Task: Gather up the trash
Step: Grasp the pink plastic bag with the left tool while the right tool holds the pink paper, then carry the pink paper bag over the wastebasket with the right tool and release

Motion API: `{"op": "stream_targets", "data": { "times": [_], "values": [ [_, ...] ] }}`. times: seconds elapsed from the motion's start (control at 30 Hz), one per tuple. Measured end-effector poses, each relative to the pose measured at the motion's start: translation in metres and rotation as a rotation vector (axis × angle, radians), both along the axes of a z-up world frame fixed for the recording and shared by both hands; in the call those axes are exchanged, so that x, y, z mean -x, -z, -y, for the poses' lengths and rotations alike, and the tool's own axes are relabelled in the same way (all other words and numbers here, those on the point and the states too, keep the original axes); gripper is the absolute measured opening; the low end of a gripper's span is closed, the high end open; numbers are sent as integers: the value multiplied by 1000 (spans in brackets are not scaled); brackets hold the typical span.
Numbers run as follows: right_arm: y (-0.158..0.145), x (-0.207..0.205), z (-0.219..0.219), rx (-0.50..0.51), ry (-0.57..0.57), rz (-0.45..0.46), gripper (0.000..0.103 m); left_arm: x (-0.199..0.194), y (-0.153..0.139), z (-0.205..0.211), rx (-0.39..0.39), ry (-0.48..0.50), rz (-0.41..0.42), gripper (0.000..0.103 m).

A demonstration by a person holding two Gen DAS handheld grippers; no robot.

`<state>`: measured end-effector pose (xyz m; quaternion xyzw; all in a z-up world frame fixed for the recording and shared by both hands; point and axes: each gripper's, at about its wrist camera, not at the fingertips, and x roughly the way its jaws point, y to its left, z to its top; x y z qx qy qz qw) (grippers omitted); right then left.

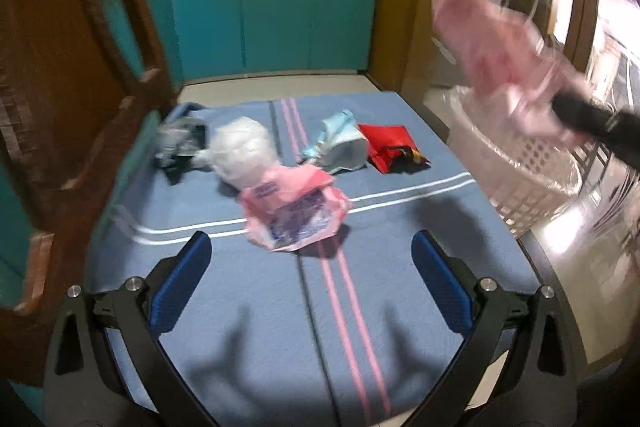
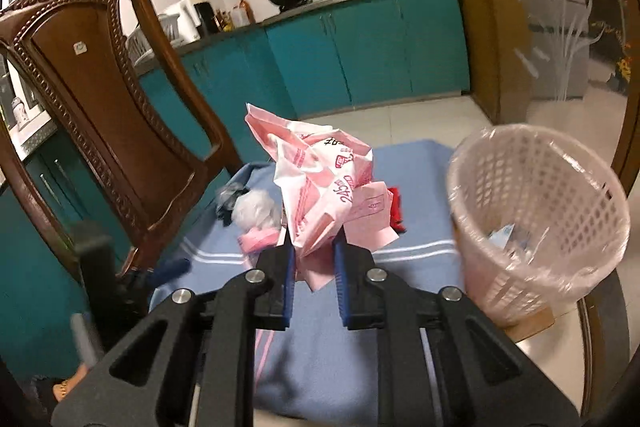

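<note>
- A kitchen with teal cabinets [image 2: 360,47] and a carved wooden chair [image 2: 92,99] surrounds a table [image 1: 256,327] spread with a blue striped cloth.
- The crumpled pink-and-white paper wrapper [image 2: 320,183] is lifted clear of the table, pinched at its lower edge by the right hand-held gripper [image 2: 314,255], whose blue pads are drawn narrow around it.
- It looks very light, thin and crushable: it should neither slip nor break, but a loose fold could tear or flap free, so the bunched lower part is the soundest place to hold.
- The white lattice basket [image 2: 540,211], lined with clear film and already holding some scraps, stands just right of the wrapper at the table's edge; I judge that the drop goes there.
- The left hand-held gripper [image 1: 312,267] hovers with its jaws wide and empty over the cloth, facing another pink printed wrapper [image 1: 292,215].
- Behind that lie a white plastic bundle [image 1: 244,155], a light-blue packet [image 1: 340,143], a red packet [image 1: 390,147] and a dark crumpled piece [image 1: 180,143], all soft and light; each is best nipped at a raised fold.
</note>
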<state>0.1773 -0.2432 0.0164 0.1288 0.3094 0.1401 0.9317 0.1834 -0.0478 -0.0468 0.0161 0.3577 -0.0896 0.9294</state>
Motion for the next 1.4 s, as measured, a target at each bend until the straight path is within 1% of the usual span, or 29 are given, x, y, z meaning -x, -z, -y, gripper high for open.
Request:
{"op": "stream_targets", "data": {
  "times": [0.03, 0.1, 0.2, 0.23, 0.27, 0.3, 0.33, 0.37, 0.4, 0.43, 0.47, 0.53, 0.6, 0.7, 0.77, 0.8, 0.9, 1.0, 1.13, 1.4],
  "values": [
    [1, -2, 2, -5, 6, -9, 18, -4, 5, 4, -10, 5, 2, 100],
    [8, -7, 4, -19, 11, -34, 18, -15, 16, 12, -54, -4, 0, 100],
    [13, -10, 3, -10, 8, -47, 18, -29, 27, 22, -121, -17, 0, 99],
    [12, -9, 4, -11, 6, -48, 18, -35, 31, 23, -131, -22, -9, 93],
    [13, -8, 3, -11, 1, -48, 18, -40, 34, 23, -123, -20, -23, 79],
    [12, -7, 3, -11, -1, -44, 18, -48, 40, 21, -105, -13, -65, 69],
    [11, -6, 2, -9, -1, -40, 18, -53, 45, 20, -92, -8, -99, 40],
    [11, -7, 2, -7, -4, -39, 18, -56, 48, 18, -82, -2, -118, 26],
    [11, -5, 2, -6, -6, -37, 18, -57, 47, 15, -79, -2, -112, 16],
    [10, -4, 1, -4, -8, -35, 18, -56, 45, 11, -70, -6, -118, 13],
    [11, -4, 1, -3, -9, -33, 18, -55, 42, 6, -53, -17, -127, 11],
    [11, -4, 0, 6, -15, -29, 18, -46, 27, -8, 11, -52, -143, 10],
    [11, -5, 0, 9, -18, -27, 18, -31, 8, -14, 45, -51, -126, 10],
    [9, -1, -2, 9, -27, -22, 18, 0, -25, -18, 46, -30, -62, 10],
    [8, 1, -4, 18, -39, -13, 18, 16, -42, -20, 50, -23, -28, 10],
    [7, 3, -6, 27, -44, -8, 18, 24, -52, -21, 45, -24, 2, 10],
    [9, 6, -13, 56, -56, -5, 18, 41, -72, -24, 40, -39, 72, 10],
    [14, 6, -18, 74, -62, -15, 18, 43, -73, -27, 41, -53, 90, 10],
    [16, 5, -23, 89, -62, -20, 18, 35, -63, -32, 44, -61, 53, 10],
    [16, 4, -26, 92, -71, -16, 18, 34, -63, -37, 48, -69, 56, 10]
  ]
}}
